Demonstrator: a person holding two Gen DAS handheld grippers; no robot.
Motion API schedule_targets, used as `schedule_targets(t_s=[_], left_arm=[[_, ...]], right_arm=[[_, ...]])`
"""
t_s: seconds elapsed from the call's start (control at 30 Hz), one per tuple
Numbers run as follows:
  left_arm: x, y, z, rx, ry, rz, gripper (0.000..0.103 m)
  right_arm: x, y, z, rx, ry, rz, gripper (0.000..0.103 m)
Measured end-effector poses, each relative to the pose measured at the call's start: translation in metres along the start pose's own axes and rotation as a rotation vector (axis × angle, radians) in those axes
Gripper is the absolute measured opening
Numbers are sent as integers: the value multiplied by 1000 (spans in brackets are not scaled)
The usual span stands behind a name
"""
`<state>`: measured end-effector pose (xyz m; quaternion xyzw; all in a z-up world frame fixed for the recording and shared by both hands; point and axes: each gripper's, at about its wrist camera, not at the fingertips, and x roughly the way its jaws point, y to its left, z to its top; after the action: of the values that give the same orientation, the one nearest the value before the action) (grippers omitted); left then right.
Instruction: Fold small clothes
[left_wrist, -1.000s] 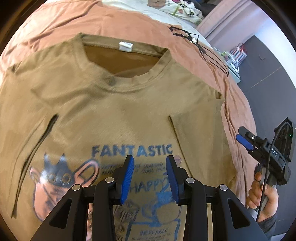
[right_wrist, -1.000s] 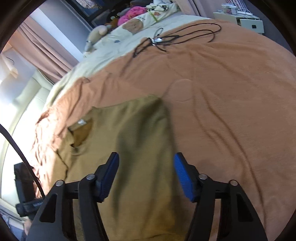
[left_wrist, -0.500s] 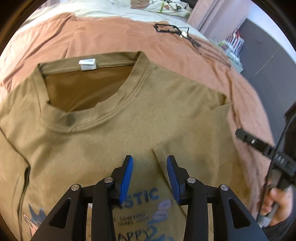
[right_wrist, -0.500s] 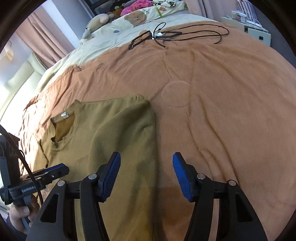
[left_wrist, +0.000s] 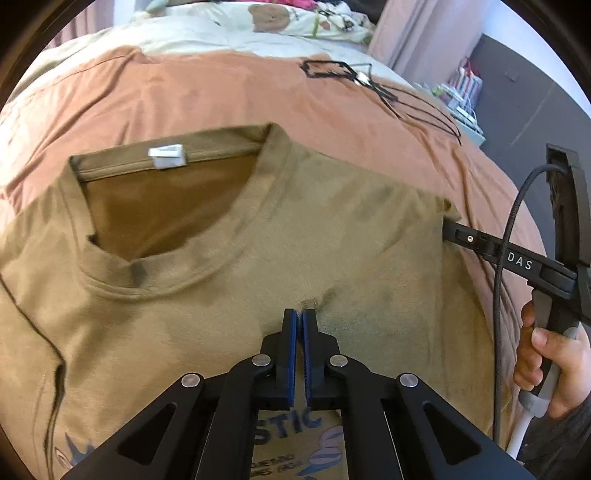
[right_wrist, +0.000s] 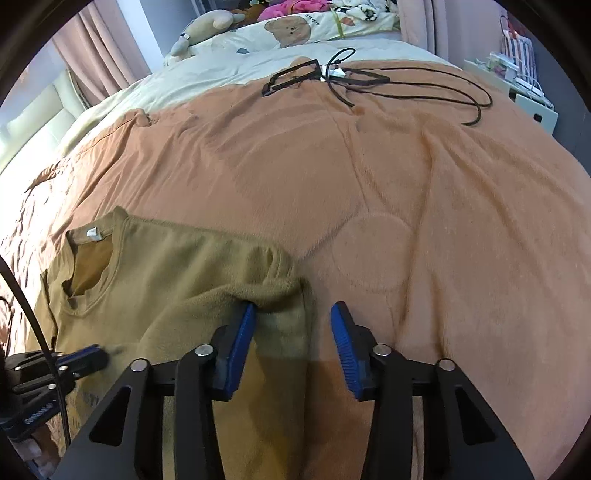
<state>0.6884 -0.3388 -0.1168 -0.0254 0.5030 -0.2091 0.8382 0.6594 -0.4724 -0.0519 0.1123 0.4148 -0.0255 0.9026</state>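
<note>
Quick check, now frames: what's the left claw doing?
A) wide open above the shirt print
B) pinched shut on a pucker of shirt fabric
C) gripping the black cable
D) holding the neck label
B: in the left wrist view the left claw has its blue pads together on a small raised pucker of the olive T-shirt, below the collar and well short of the white neck label.

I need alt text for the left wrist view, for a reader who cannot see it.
The left tongs, blue-padded, are shut on a pinch of an olive T-shirt just below its collar; the shirt lies flat on an orange blanket. At the right edge, a hand holds the right tongs at the shirt's shoulder.
</note>
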Motion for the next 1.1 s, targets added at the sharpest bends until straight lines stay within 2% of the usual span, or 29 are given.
schedule_targets(t_s=[0.13,0.2,0.33,0.43,0.5,0.53,0.6,0.67,0.73,0.77,0.83,0.97,1.1], left_arm=[[0,10,1,-26,-6,-2,3],[3,8,1,-21,5,-2,3],[12,3,2,-18,20,-9,2],[17,3,3,-27,47,21,2],[15,5,2,-34,54,18,4],[13,6,1,-38,59,8,6],[9,7,-2,-42,63,1,15],[3,8,-6,-52,61,3,30],[-4,6,-10,-52,52,1,35],[-7,5,-11,-51,51,1,36],[-15,4,-14,-50,49,2,36],[-33,7,-21,-48,45,8,43],[-52,15,-31,-61,37,18,45]], right_arm=[[4,0,5,-5,3,12,23],[7,3,7,-24,0,-12,20],[13,-2,10,10,-5,-77,18],[15,-6,11,31,13,-75,18],[10,-7,11,40,16,-64,19],[6,-8,11,41,17,-55,23],[-2,-10,8,39,36,-47,23],[-12,-10,2,30,47,-19,23],[-23,-8,-4,10,56,-5,25],[-27,-7,-8,0,61,2,28],[-36,-5,-17,-21,72,13,40],[-52,-1,-38,-85,102,-7,41],[-64,0,-57,-102,141,-20,41]])
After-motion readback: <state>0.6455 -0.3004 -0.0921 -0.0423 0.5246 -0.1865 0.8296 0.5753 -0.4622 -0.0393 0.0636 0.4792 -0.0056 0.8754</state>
